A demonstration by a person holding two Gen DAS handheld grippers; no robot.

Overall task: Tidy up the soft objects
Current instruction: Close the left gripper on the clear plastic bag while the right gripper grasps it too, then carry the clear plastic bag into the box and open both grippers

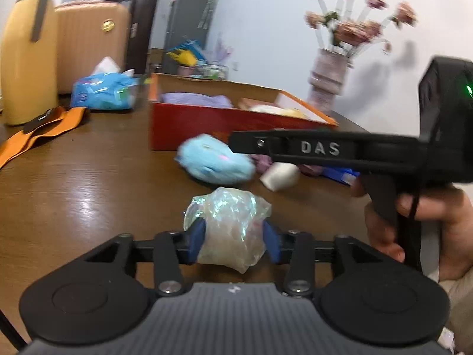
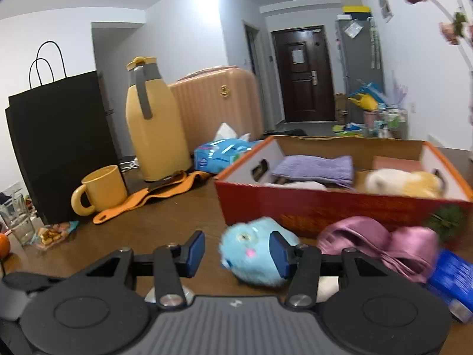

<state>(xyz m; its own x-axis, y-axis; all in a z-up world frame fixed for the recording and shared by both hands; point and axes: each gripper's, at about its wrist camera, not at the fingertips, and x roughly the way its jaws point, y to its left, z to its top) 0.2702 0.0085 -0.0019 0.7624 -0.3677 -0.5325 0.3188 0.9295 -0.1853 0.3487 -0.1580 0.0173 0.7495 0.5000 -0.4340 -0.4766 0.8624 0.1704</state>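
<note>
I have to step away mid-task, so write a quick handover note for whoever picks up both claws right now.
Left claw: shut on the iridescent wrapped bundle, low over the table.
Right claw: open, at the blue plush, not gripping.
Done: purple cloth and cream plush lie in the red box.
Left: box the bundle, blue plush, pink satin piece and white soft item.

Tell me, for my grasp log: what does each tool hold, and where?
Left tool pinches the crinkly iridescent plastic bundle across its sides. Right tool is open, holding nothing.
</note>
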